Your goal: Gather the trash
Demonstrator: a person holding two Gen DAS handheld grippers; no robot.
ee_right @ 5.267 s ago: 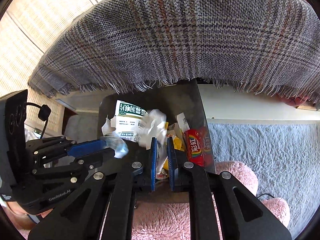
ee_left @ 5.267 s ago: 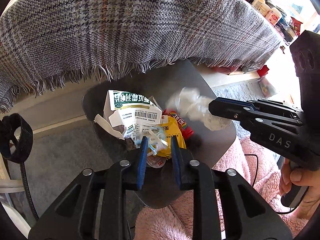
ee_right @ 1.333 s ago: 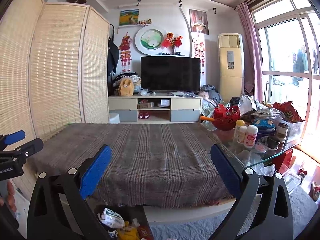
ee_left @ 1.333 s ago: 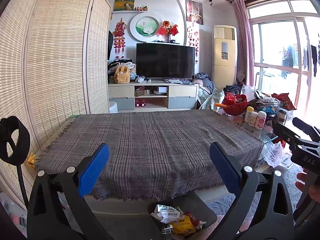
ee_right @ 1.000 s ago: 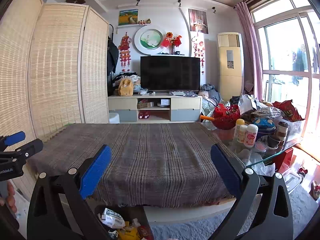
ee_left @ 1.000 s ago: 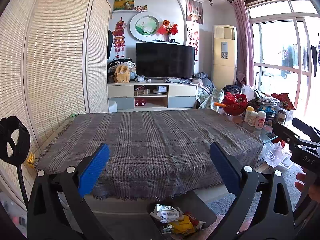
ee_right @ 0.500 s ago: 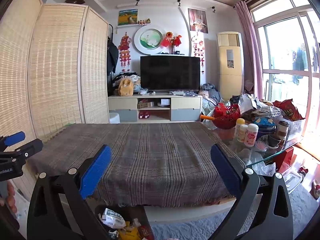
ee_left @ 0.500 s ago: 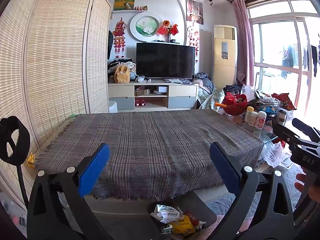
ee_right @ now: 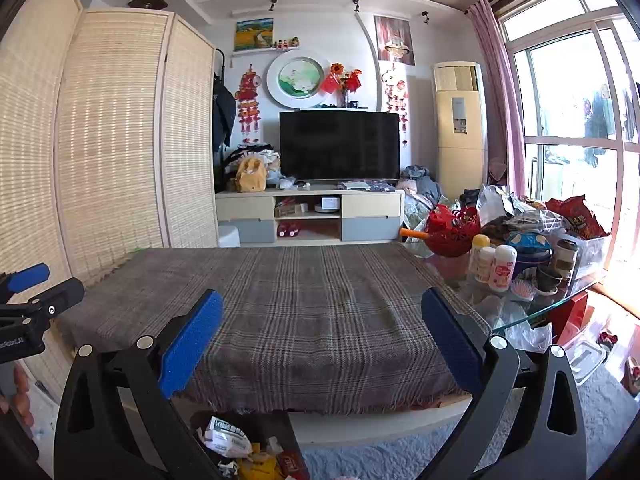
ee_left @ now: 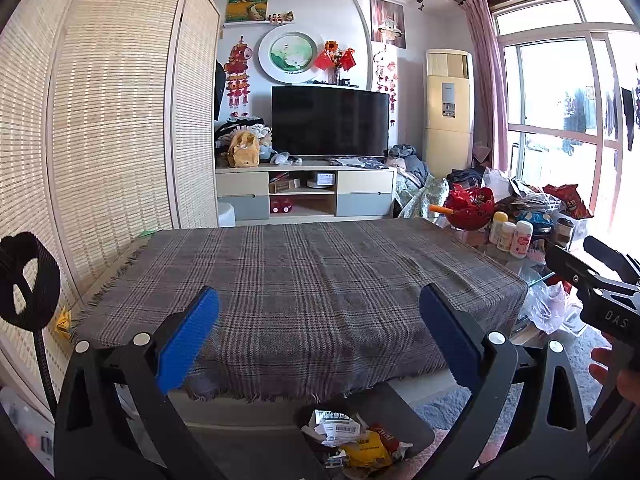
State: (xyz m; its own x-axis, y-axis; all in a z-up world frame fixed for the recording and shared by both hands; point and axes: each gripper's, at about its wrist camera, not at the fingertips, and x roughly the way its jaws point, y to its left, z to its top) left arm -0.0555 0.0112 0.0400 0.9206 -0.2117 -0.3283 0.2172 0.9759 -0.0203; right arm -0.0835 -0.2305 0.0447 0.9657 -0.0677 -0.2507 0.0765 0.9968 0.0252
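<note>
Crumpled trash (ee_left: 352, 438) lies heaped in a dark bin (ee_left: 404, 412) below the table edge: white printed paper with a barcode on top, a yellow wrapper under it, a red packet beside.

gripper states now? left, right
Left gripper: open, holding nothing.
Right gripper: open, holding nothing.

Five seconds before, both grippers were down over the dark tray (ee_left: 404, 416) of trash (ee_left: 352, 438), the left gripper (ee_left: 318, 336) nearly closed and the right gripper (ee_right: 322, 338) pinched on crumpled paper. Since then both were raised level with the plaid-covered surface (ee_left: 304, 280), their jaws spread wide and empty. The trash lay low in both views.
</note>
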